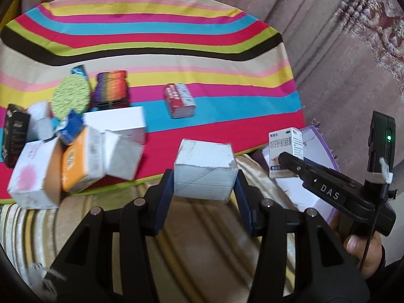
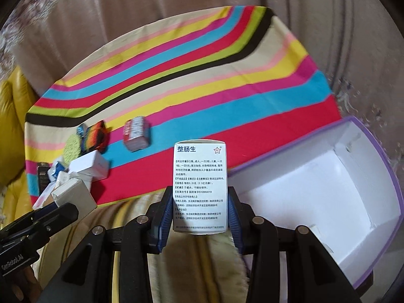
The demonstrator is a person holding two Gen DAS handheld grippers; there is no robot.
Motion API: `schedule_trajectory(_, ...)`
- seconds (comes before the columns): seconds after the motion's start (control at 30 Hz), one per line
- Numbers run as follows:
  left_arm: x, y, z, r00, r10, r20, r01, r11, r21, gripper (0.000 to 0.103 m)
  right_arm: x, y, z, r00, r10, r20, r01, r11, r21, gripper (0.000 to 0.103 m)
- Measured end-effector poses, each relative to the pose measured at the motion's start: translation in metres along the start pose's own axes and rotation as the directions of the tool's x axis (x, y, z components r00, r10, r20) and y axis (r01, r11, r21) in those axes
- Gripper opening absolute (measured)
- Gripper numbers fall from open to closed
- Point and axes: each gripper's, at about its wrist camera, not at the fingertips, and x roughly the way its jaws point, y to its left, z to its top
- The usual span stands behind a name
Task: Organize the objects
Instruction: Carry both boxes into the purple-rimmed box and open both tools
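My left gripper (image 1: pixel 205 184) is shut on a plain white cardboard box (image 1: pixel 205 170), held above the front edge of the striped cloth (image 1: pixel 156 38). My right gripper (image 2: pixel 200 209) is shut on a tall white medicine box (image 2: pixel 200 186) with Chinese print; this box also shows in the left wrist view (image 1: pixel 286 152), held in the right gripper at the right. An open purple-rimmed storage box (image 2: pixel 328 184) with a white inside lies to the right of the medicine box. A pile of small boxes (image 1: pixel 75 149) sits at the left of the cloth.
A red and white box (image 1: pixel 179 100) lies alone mid-cloth. A rainbow-coloured box (image 1: pixel 111 89) and a green round sponge (image 1: pixel 71 96) lie behind the pile. A striped beige cushion (image 1: pixel 197 240) is under both grippers. A yellow seat (image 2: pixel 12 106) is at far left.
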Motion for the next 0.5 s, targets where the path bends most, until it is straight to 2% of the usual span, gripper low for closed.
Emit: schedule_trajectory(0.5,0.036,-0.064,0.008,0.994,-0.092,-0.063,0.098,0.99,0.105,0.051,-0.014,-0.065,-0.016,0.991,-0.135,-0.023,0.137,0.98,0.142,0.041)
